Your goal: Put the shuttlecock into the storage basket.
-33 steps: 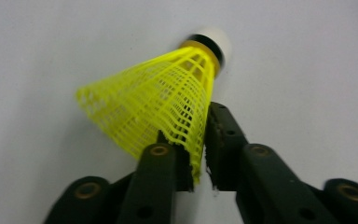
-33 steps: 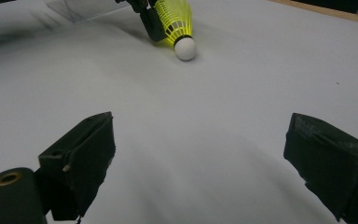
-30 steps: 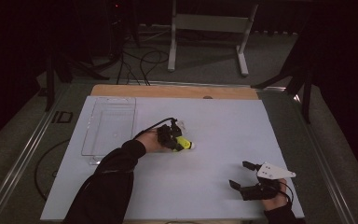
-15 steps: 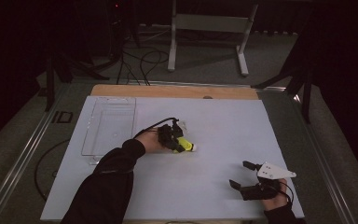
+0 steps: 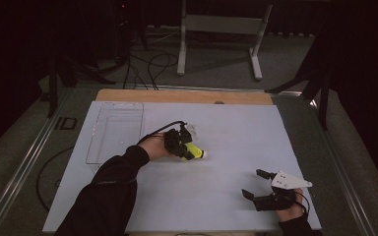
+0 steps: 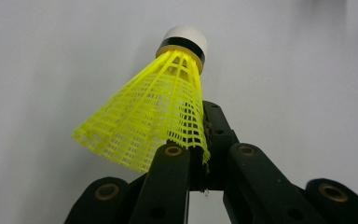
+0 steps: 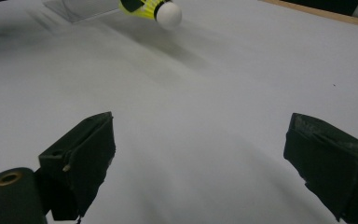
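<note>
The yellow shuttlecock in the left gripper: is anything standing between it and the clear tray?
Nothing visible does. The left gripper holds the yellow shuttlecock by its skirt edge, and only bare white table lies between it and the clear tray.

We see one shuttlecock (image 6: 158,116) — a bright yellow plastic one, its skirt a flared cone of fine open mesh with ribs running down to a yellow collar, a thin black band, then a rounded white cap. The rim of the skirt is pinched between two black jaws, so the mesh buckles a little there, and the cap points away from them. In the high view the shuttlecock (image 5: 193,152) sits near the middle of the white sheet, cap aimed to the right. In the right gripper view it (image 7: 161,10) hangs clear of the sheet — its soft shadow lies below it
</note>
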A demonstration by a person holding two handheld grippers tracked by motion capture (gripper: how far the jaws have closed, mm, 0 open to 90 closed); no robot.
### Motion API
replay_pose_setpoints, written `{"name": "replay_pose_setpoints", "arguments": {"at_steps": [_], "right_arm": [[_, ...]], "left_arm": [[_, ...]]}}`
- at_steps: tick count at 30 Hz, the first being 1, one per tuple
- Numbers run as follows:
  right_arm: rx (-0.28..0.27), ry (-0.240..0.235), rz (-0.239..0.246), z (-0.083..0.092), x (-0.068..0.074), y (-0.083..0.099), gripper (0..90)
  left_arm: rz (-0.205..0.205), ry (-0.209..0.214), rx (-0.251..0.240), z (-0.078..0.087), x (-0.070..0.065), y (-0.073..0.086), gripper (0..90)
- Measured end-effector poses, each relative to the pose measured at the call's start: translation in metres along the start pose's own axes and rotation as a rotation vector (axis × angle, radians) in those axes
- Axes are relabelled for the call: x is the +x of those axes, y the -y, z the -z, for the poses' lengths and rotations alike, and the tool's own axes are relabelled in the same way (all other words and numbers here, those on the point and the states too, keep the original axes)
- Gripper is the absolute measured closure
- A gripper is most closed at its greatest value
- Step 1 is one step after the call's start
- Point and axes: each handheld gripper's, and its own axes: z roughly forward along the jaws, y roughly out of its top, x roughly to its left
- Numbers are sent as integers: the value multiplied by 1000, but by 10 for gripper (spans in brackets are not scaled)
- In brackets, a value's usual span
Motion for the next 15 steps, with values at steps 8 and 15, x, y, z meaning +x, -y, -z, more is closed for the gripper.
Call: {"name": "replay_pose_setpoints", "arguments": {"at_steps": [8, 15], "right_arm": [[0, -1, -1, -1, 1, 0, 90], [-1, -1, -4, -1, 0, 0, 90]], "left_arm": [[43, -9, -34, 22, -7, -2, 900], [45, -32, -40, 37, -11, -2, 900]]}}
